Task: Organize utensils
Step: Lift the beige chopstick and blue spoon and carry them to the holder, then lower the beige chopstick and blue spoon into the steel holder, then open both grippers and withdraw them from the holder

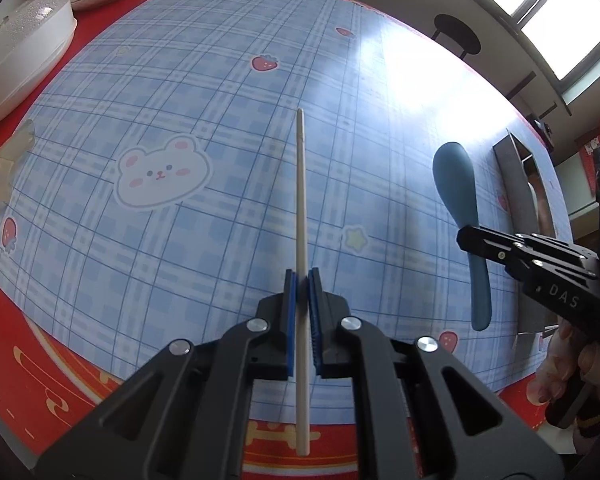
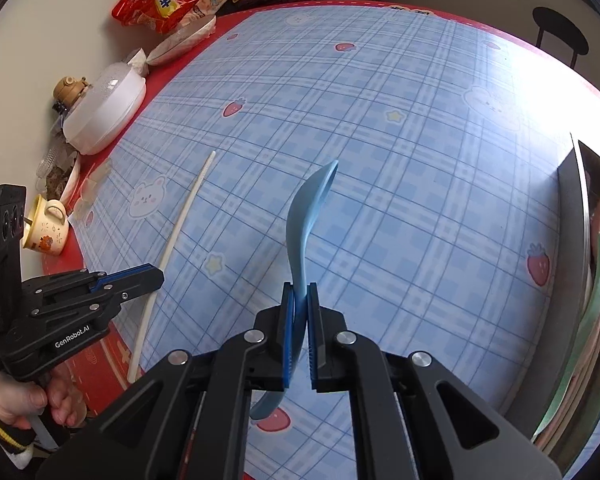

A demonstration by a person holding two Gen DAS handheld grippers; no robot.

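I gripped two utensils above the blue checked tablecloth (image 1: 180, 80).
My left gripper (image 1: 302, 280) clamped a pale slender chopstick (image 1: 301, 184); my right gripper (image 2: 299, 292) clamped a blue plastic spoon (image 2: 306, 208).

I see the bench (image 2: 380, 128) under a blue plaid cloth; a white lidded dish (image 2: 104, 116), a mug (image 2: 46, 232) and snack bags (image 2: 160, 2) sit along its edge.

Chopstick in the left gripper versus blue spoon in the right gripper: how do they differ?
The chopstick is a pale, thin, straight stick; the blue spoon is curved, widening into a broad bowl at its far end. The left gripper clamps the chopstick well along its length, a long stretch trailing back between the fingers; the right gripper pinches the spoon on its handle. Both are held clear of the tablecloth, pointing away from the cameras.
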